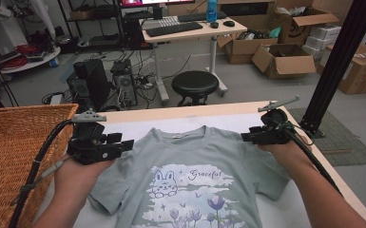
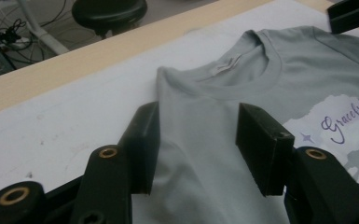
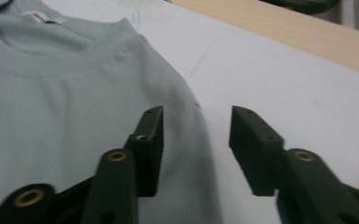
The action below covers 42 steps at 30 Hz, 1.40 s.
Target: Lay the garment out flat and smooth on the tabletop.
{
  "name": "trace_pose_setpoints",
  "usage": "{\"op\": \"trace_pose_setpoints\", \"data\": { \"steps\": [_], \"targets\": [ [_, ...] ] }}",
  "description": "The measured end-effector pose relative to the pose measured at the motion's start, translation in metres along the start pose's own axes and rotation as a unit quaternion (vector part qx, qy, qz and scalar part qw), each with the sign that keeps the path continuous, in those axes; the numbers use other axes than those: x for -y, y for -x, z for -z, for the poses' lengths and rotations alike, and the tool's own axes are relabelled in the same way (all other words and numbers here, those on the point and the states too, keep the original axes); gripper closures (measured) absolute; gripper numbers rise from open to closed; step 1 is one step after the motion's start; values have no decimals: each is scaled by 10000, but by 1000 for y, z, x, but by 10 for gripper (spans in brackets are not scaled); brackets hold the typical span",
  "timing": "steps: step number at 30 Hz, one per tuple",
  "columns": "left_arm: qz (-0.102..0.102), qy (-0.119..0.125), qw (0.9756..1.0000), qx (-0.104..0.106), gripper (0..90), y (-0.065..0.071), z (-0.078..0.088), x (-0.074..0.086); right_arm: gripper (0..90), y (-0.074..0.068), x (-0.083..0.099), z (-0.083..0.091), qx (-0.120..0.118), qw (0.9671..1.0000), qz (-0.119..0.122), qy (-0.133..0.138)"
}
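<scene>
Shirt flat at centre frame, both grippers at its shoulders

Shirt (image 1: pixel 197 175) lies face up on the table (image 1: pixel 138 116), collar toward the top; left gripper (image 1: pixel 123 145) at left shoulder, right gripper (image 1: pixel 246 137) at right shoulder, jaws of both apart, nothing clamped; basket (image 1: pixel 14 152) at far left

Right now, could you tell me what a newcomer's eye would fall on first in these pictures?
A pale green T-shirt with a bunny print lies flat on the white table. The left gripper and right gripper sit at its shoulders, jaws apart. A wicker basket stands at the left.
</scene>
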<state>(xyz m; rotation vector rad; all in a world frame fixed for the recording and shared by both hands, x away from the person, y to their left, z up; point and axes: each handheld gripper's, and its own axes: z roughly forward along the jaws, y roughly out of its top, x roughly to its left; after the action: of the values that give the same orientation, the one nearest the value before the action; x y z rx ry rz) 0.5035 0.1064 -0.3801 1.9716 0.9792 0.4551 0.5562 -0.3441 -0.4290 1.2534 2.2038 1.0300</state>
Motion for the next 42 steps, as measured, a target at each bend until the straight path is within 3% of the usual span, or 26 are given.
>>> {"op": "trace_pose_setpoints", "data": {
  "steps": [3,4,6,8,16,22,23,25,28,34,37,42],
  "targets": [
    [43,11,10000,12,479,1,1,1,524,-7,-1,-21,-188,9996,-88,-207],
    [50,11,10000,17,473,1,1,1,547,-12,0,-27,-92,9998,-7,-198],
    [53,27,10000,-11,459,2,2,3,818,-16,-1,-26,-35,9999,78,-150],
    [67,26,10000,-17,448,1,3,5,860,-16,-3,-25,-5,9994,217,-254],
    [98,-2,9999,-89,437,-2,2,9,872,16,-8,-23,553,9966,423,-440],
    [124,-16,9999,-113,439,-2,-1,9,865,36,-12,-29,638,9962,403,-440],
    [128,-26,9999,-110,438,-1,-2,9,855,37,-12,-29,630,9962,415,-430],
    [137,-28,9999,-74,435,0,-2,10,741,35,-11,-28,636,9962,465,-374],
    [165,19,9999,-36,418,5,1,10,667,29,-8,-14,713,9961,502,-166],
    [166,114,9998,73,383,23,17,21,642,5,12,34,780,9962,345,161],
    [221,138,9996,102,375,36,30,34,627,-14,27,60,653,9971,261,275],
    [401,170,9989,144,364,61,54,68,593,-59,66,100,314,9985,143,434]
  ]
}}
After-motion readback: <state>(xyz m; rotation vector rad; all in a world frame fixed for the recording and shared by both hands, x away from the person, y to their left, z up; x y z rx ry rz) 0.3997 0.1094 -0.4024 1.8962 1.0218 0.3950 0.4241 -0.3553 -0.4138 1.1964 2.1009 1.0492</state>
